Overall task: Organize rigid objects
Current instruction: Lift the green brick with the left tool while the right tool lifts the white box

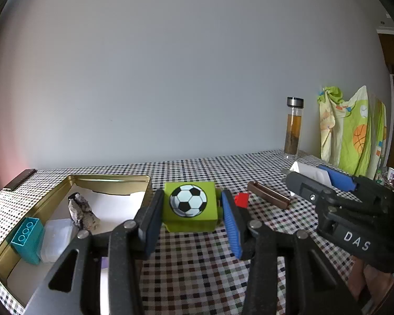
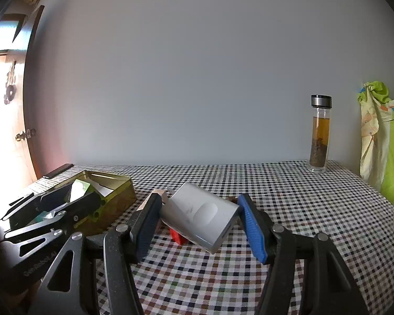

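Green plastic, a cube point(image 1: 189, 206) with a printed football on its face, sits between the fingers of the left gripper point(image 1: 190, 219). Both pads press on its sides, so the fingers are clamped on it, above the checked cloth of the surface point(image 1: 197, 267) and just beside the gold metal tin point(image 1: 106, 179). Whether the cube's underside touches the cloth is hard to say.

The right gripper point(image 2: 199, 221) has its fingers closed on a grey, smooth, rounded box point(image 2: 201, 216), which is tilted. This box hides most of a small red block point(image 2: 177, 236) under it; in the left wrist view the red block point(image 1: 241, 200) shows more, near a brown grooved bar point(image 1: 269, 194).

Inside the tin lie a rough grey stone point(image 1: 82, 211), a cloudy translucent box point(image 1: 56, 239) and a teal studded brick point(image 1: 27, 239). The left gripper's body cuts off the tin's near corner. In the right wrist view the left gripper covers much of the tin point(image 2: 118, 197).

At the back stands a glass bottle point(image 1: 293, 128) with a metal cap and brownish content, near a crumpled patterned cloth point(image 1: 352, 131) cut by the edge.
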`<state>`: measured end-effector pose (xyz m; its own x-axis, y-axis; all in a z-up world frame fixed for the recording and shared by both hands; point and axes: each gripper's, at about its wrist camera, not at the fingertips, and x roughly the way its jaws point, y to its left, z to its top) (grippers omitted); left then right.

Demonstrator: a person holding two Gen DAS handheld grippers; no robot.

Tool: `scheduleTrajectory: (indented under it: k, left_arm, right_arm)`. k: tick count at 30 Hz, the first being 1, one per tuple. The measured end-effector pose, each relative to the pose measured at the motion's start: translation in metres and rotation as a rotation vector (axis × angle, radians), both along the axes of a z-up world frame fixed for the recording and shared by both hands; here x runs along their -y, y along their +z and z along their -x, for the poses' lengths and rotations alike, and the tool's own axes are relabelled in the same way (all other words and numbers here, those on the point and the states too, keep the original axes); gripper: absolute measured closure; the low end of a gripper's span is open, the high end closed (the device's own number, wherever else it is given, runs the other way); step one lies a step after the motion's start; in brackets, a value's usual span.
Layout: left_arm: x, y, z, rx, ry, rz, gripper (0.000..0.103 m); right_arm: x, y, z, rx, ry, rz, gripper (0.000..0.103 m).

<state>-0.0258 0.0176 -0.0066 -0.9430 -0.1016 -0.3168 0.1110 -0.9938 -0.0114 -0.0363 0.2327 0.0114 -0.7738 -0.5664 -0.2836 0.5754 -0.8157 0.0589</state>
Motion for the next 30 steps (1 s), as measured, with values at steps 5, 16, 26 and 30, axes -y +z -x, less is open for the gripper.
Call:
scheduleTrajectory:
  k: [5, 16, 26, 30]
  left_arm:
    - [0.000, 0.000, 0.000, 0.000, -0.001, 0.000, 0.060]
    - [0.003, 0.003, -0.006, -0.012, 0.006, 0.001, 0.060]
    - [0.008, 0.001, -0.011, -0.021, 0.020, -0.001, 0.060]
    - [0.010, 0.001, -0.017, -0.031, 0.030, 0.002, 0.060]
  right_arm:
    - [0.005, 0.001, -0.005, -0.002, 0.010, 0.004, 0.040]
    - [0.006, 0.002, -0.013, -0.014, 0.024, 0.020, 0.040]
    - [0.000, 0.003, -0.016, 0.000, 0.043, 0.052, 0.040]
    - [0.003, 0.003, -0.021, -0.004, 0.054, 0.051, 0.040]
